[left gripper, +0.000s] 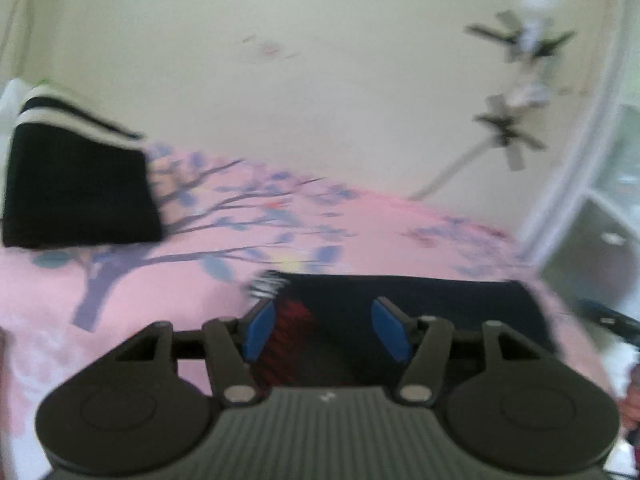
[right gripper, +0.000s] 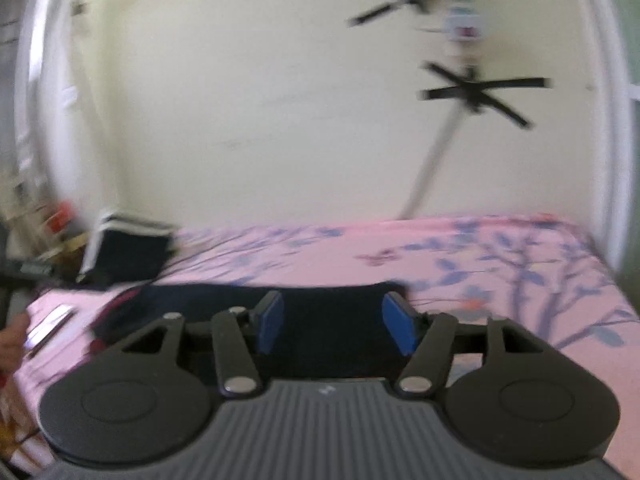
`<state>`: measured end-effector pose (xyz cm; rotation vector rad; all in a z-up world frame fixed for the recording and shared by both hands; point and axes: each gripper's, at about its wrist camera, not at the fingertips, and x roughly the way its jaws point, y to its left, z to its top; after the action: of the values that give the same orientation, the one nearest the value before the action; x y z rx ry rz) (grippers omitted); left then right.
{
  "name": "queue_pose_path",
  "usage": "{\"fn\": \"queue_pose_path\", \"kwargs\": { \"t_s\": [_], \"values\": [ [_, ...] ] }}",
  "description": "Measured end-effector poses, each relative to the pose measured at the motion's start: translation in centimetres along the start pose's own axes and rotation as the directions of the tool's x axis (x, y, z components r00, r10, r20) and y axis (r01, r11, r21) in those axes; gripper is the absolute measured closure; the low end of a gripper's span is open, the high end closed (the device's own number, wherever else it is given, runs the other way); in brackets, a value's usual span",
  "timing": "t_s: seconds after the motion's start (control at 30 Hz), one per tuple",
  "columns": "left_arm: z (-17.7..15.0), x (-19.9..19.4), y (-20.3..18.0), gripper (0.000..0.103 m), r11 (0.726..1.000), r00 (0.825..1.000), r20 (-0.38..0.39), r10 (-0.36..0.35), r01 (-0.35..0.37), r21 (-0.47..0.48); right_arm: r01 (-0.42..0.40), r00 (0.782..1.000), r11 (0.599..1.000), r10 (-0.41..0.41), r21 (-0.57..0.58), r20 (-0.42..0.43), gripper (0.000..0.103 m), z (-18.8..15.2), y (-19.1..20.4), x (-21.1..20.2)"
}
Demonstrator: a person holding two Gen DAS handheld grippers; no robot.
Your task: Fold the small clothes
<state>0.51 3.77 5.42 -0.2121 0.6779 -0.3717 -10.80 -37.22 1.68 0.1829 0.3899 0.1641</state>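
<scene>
A dark navy garment [left gripper: 420, 300] with a red patterned part [left gripper: 286, 336] lies flat on the pink bedsheet [left gripper: 360, 220]. My left gripper [left gripper: 326, 330] hovers over its near edge with blue pads [left gripper: 258, 330] apart and not pressing the cloth. In the right wrist view the same navy garment [right gripper: 328, 300] stretches under my right gripper [right gripper: 340, 326], whose blue pads [right gripper: 400, 330] also stand apart, free of the fabric. A folded black garment with white stripes [left gripper: 76, 176] sits at the back left of the bed; the right wrist view shows this folded black garment [right gripper: 128, 248] too.
The pink sheet with blue tree print [right gripper: 520, 272] covers the bed. A cream wall [left gripper: 320, 80] rises behind it, with a tripod stand [left gripper: 508, 128] taped against it. A phone-like flat object [right gripper: 48, 328] lies near the left edge, beside a person's hand [right gripper: 12, 340].
</scene>
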Motion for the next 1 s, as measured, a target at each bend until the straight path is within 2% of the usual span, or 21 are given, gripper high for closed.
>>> {"fn": "queue_pose_path", "kwargs": {
  "t_s": [0.03, 0.07, 0.1, 0.13, 0.17, 0.23, 0.3, 0.37, 0.47, 0.5, 0.53, 0.57, 0.6, 0.7, 0.77, 0.83, 0.9, 1.0],
  "values": [
    [0.3, 1.1, 0.6, 0.047, 1.0, 1.0, -0.022, 0.013, -0.014, -0.017, 0.028, 0.999, 0.999, -0.028, 0.021, -0.026, 0.041, -0.2, -0.8, 1.0],
    [0.6, 2.1, 1.1, 0.052, 0.999, 0.999, -0.043, 0.011, -0.012, -0.036, 0.054, 0.996, 0.997, -0.05, 0.047, -0.068, 0.041, -0.6, -1.6, 2.1],
    [0.7, 3.0, 1.4, 0.066, 0.998, 0.998, -0.066, 0.003, -0.007, -0.055, 0.055, 0.993, 0.996, -0.048, 0.072, -0.106, 0.046, -1.0, -2.1, 3.1],
    [1.1, 4.1, 1.5, 0.076, 0.998, 0.996, -0.088, 0.002, -0.008, -0.064, 0.031, 0.989, 0.994, -0.016, 0.104, -0.146, 0.066, -1.5, -2.3, 3.9],
    [1.3, 4.9, 1.2, 0.091, 0.998, 0.995, -0.098, 0.013, -0.018, -0.058, 0.019, 0.986, 0.992, 0.003, 0.128, -0.169, 0.076, -1.8, -2.3, 4.3],
    [1.9, 6.1, 0.8, 0.091, 0.998, 0.995, -0.084, 0.045, -0.048, -0.039, 0.028, 0.991, 0.992, -0.011, 0.121, -0.137, 0.083, -2.0, -1.5, 3.6],
    [2.4, 7.2, 1.1, 0.091, 0.997, 0.996, -0.076, 0.055, -0.059, -0.052, -0.002, 0.998, 0.992, 0.011, 0.125, -0.068, 0.085, -1.6, -0.9, 1.7],
    [2.7, 8.5, 1.5, 0.091, 0.996, 0.995, -0.082, 0.049, -0.054, -0.064, 0.0, 0.999, 0.991, 0.006, 0.131, -0.043, 0.086, -1.6, -0.8, 0.8],
    [2.1, 9.3, 1.1, 0.087, 0.998, 0.996, -0.07, 0.059, -0.062, -0.033, 0.083, 0.986, 0.994, -0.072, 0.07, -0.153, 0.084, -3.1, -1.0, 3.5],
    [1.9, 9.0, 0.8, 0.085, 0.997, 0.995, -0.064, 0.071, -0.072, -0.01, 0.117, 0.978, 0.992, -0.107, 0.049, -0.177, 0.076, -3.9, -1.0, 4.1],
    [1.7, 8.4, 0.4, 0.082, 0.997, 0.995, -0.062, 0.078, -0.077, 0.015, 0.126, 0.979, 0.99, -0.115, 0.06, -0.168, 0.061, -4.0, -1.2, 4.1],
    [1.5, 7.6, 0.3, 0.071, 0.997, 0.996, -0.057, 0.075, -0.074, 0.032, 0.131, 0.981, 0.988, -0.117, 0.082, -0.155, 0.055, -3.7, -1.5, 3.6],
    [1.3, 6.7, 0.4, 0.061, 0.997, 0.997, -0.042, 0.066, -0.065, 0.042, 0.127, 0.985, 0.987, -0.115, 0.094, -0.124, 0.052, -3.2, -1.6, 3.0],
    [0.9, 2.5, 1.3, 0.058, 0.999, 0.999, 0.032, 0.027, -0.027, 0.018, 0.123, 0.992, 0.988, -0.123, 0.096, -0.009, 0.05, -1.0, -1.3, 0.7],
    [1.1, 0.3, 1.6, 0.058, 0.999, 0.996, 0.083, -0.024, 0.026, -0.019, 0.043, 0.999, 0.994, -0.044, 0.096, 0.011, 0.049, 0.5, -0.2, 0.6],
    [1.4, -0.8, 1.2, 0.058, 0.995, 0.989, 0.115, -0.09, 0.094, -0.032, -0.081, 0.996, 0.992, 0.084, 0.095, -0.02, 0.053, 1.5, 1.7, 2.0],
    [1.5, -0.7, 0.2, 0.058, 0.989, 0.982, 0.115, -0.146, 0.149, -0.015, -0.206, 0.974, 0.974, 0.213, 0.094, -0.079, 0.064, 1.9, 4.1, 4.8],
    [0.8, 0.5, -1.3, 0.054, 0.984, 0.981, 0.086, -0.175, 0.174, 0.026, -0.322, 0.922, 0.939, 0.34, 0.12, -0.184, 0.066, 1.1, 8.3, 9.8]
  ]
}}
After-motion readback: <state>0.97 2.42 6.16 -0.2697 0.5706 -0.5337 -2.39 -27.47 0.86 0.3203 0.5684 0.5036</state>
